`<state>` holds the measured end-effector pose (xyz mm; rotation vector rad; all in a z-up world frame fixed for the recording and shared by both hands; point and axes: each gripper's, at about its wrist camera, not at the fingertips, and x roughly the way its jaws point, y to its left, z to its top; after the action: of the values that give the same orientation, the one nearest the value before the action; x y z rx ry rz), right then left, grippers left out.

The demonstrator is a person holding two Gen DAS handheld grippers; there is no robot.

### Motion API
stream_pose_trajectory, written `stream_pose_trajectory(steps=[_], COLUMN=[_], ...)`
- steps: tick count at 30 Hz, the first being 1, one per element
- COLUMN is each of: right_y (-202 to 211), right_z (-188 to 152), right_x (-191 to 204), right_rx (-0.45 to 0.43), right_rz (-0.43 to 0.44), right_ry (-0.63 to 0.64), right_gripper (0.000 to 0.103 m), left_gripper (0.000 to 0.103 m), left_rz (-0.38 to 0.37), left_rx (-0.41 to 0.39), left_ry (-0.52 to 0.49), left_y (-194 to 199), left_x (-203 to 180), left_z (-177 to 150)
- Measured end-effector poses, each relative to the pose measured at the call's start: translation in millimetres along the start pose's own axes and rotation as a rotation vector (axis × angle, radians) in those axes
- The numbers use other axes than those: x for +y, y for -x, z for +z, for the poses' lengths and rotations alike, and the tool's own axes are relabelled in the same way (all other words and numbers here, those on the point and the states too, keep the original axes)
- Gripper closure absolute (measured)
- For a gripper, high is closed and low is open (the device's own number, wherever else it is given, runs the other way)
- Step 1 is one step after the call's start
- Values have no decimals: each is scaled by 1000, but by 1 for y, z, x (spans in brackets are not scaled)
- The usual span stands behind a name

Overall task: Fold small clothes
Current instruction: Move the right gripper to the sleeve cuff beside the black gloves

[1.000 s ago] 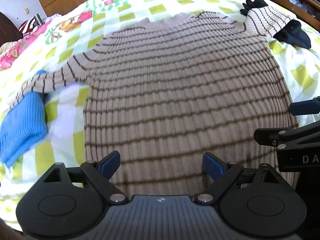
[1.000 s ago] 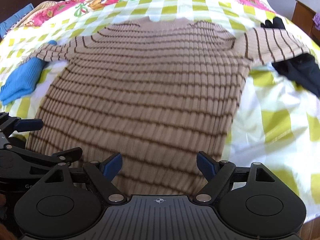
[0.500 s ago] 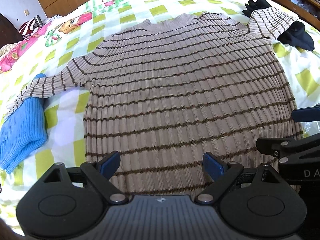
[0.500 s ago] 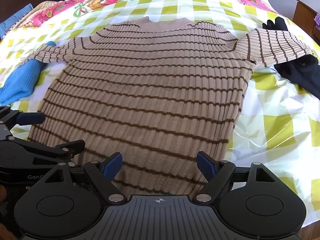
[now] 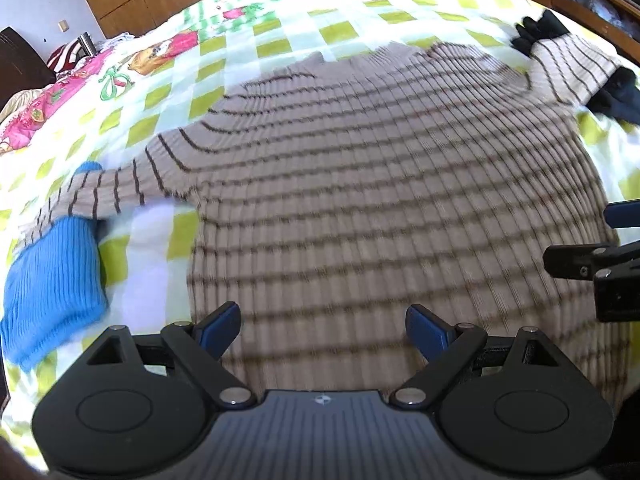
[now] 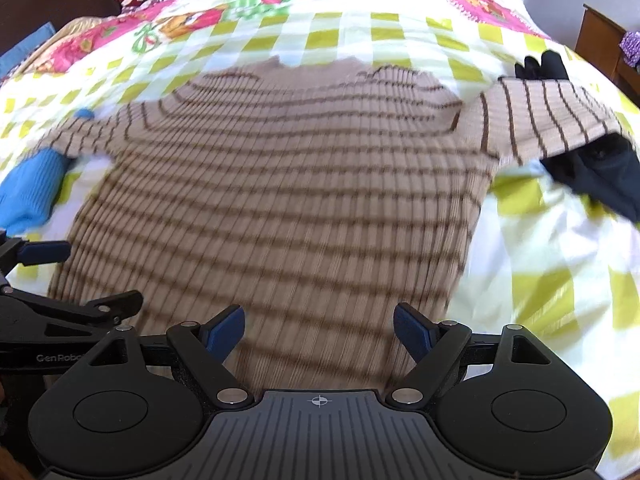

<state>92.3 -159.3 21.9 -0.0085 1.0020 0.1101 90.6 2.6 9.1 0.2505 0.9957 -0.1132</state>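
A tan sweater with thin brown stripes [image 5: 380, 200] lies spread flat on the bed, collar at the far side and both sleeves out to the sides. My left gripper [image 5: 322, 320] hovers open over its near hem on the left, nothing between the blue pads. Over the same sweater [image 6: 280, 200], my right gripper [image 6: 318, 324] stands open at the hem's right part. Each gripper shows at the edge of the other's view: the right gripper [image 5: 592, 256] and the left gripper [image 6: 60, 280]. The hem itself is hidden under the gripper bodies.
A blue knit garment [image 5: 52, 284] lies under the left sleeve's end. A black garment [image 6: 600, 172] and a black glove [image 6: 544, 66] lie by the right sleeve. The checked bedspread [image 6: 540, 280] surrounds the sweater. Wooden furniture stands beyond the bed.
Both views are now motion-blurred. The sweater's near hem, visible half a second ago, has slipped under the gripper bodies as both grippers moved forward. Both stay open.
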Motion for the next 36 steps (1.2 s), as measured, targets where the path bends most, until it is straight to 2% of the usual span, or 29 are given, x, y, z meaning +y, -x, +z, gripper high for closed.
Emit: stream_pose_trajectory(steps=[8, 16, 17, 22, 25, 29, 36], right_y=[-41, -117, -128, -159, -165, -176, -201], right_z=[58, 126, 133, 147, 157, 171, 210], right_x=[-15, -44, -48, -53, -60, -58, -52], right_rx=[-43, -93, -85, -87, -101, -122, -139], right_rz=[-43, -165, -169, -190, -181, -206, -248], right_ry=[5, -19, -25, -27, -52, -60, -66], right_gripper=[20, 21, 18, 10, 9, 9, 9], left_gripper=[1, 1, 1, 0, 0, 0, 0], left_rz=[53, 71, 76, 71, 74, 60, 142], left_rx=[-63, -96, -97, -103, -111, -118, -175], left_ry=[7, 61, 59, 51, 63, 130, 106], left_y=[-36, -115, -125, -161, -174, -195, -217], left_x=[23, 52, 53, 56, 64, 82, 95], left_z=[51, 118, 125, 150, 165, 182, 216])
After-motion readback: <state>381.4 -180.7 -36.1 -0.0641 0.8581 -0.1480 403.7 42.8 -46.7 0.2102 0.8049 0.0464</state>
